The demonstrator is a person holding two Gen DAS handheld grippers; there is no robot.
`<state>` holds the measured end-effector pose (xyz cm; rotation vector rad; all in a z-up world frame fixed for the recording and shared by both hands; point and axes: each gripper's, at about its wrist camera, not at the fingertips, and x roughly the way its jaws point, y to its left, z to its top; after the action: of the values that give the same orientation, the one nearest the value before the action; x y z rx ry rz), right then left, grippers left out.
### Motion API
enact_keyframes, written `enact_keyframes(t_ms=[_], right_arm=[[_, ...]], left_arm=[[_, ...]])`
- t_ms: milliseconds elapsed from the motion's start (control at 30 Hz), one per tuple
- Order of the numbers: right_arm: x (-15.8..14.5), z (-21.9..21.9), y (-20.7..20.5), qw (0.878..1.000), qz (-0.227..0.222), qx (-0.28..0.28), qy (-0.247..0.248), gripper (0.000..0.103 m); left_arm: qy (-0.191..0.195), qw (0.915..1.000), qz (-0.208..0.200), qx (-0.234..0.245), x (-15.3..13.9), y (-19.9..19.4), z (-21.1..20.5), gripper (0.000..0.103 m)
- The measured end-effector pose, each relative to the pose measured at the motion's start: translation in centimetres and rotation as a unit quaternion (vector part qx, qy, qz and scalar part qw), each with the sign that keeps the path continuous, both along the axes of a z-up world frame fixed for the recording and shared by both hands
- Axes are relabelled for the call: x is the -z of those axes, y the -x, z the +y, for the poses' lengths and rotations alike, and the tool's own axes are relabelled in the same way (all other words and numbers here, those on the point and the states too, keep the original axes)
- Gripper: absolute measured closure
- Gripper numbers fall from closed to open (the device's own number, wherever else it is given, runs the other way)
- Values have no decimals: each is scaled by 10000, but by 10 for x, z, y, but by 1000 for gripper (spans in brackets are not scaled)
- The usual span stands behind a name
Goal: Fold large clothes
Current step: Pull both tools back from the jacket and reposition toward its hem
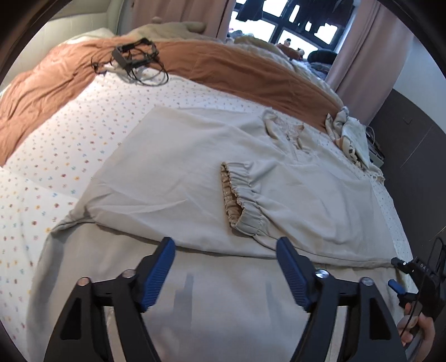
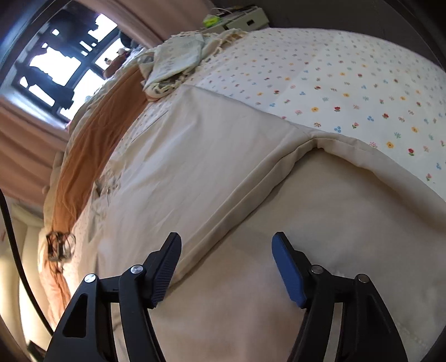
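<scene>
Daylight from a dark-framed window (image 1: pixel 295 25) between pink curtains (image 1: pixel 370 50) falls across a bed whose flower-dotted white sheet (image 1: pixel 55 156) carries the work. Spread over that sheet lies the task's thing, a large pale beige garment (image 1: pixel 172 172), partly folded: its near portion hangs toward the cameras while an upper layer is laid back over it, and one sleeve with a gathered elastic cuff (image 1: pixel 237 192) rests on top, pointing left in the left wrist view. A lace-trimmed neckline (image 1: pixel 290 131) shows farther up the garment, near a rust-orange blanket (image 1: pixel 223 66) bunched along the far side of the bed. On that blanket, well apart from the garment, sits a tangle of black cables and a small black device (image 1: pixel 133 58). A crumpled fringed cloth (image 2: pixel 178 61) lies at the far corner of the bed, just beyond the garment. The left gripper (image 1: pixel 225 267) hovers over the near beige fabric with its blue-padded jaws wide apart and nothing between them. The right gripper (image 2: pixel 225 264) hangs above a long folded edge of the garment (image 2: pixel 251 195); its jaws also stand wide, with the fold running toward the gap, and the pads press on nothing. At the right border of the left wrist view, a hand (image 1: pixel 418 328) grips the other tool's handle.
</scene>
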<state>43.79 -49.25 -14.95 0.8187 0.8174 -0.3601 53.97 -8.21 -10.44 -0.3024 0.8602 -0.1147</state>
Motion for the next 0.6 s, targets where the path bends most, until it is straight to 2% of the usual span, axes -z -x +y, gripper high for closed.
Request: enact_keyframes(t_ms=[100,200,300,333,400,467,600], right_arm=[[-2,18,11,9998,-30,-206,-37,31],[-8,35,25,9992,-96,-369,68,29],[-17,49,41,9982,-195,-531,193,25],[-19,52,49,9978,-262,-591,134,23],[-19,58,66,9953,-533,-747,-303,13],[-19,63,87,9926,-693,-833,-541,13],[-23,75,125,9907,-809,-962,-518,12]], left_arm=[[-64,9996,-261,-96,-14,15,3,17],[-134,9993,-352,-51,-19,39,5,16],[2,9991,-417,-79,-24,72,13,16],[58,9988,-466,-118,-28,82,17,16],[218,9977,-609,-207,-37,107,25,16],[322,9961,-768,-308,-46,131,33,16],[407,9948,-874,-337,-53,176,43,16]])
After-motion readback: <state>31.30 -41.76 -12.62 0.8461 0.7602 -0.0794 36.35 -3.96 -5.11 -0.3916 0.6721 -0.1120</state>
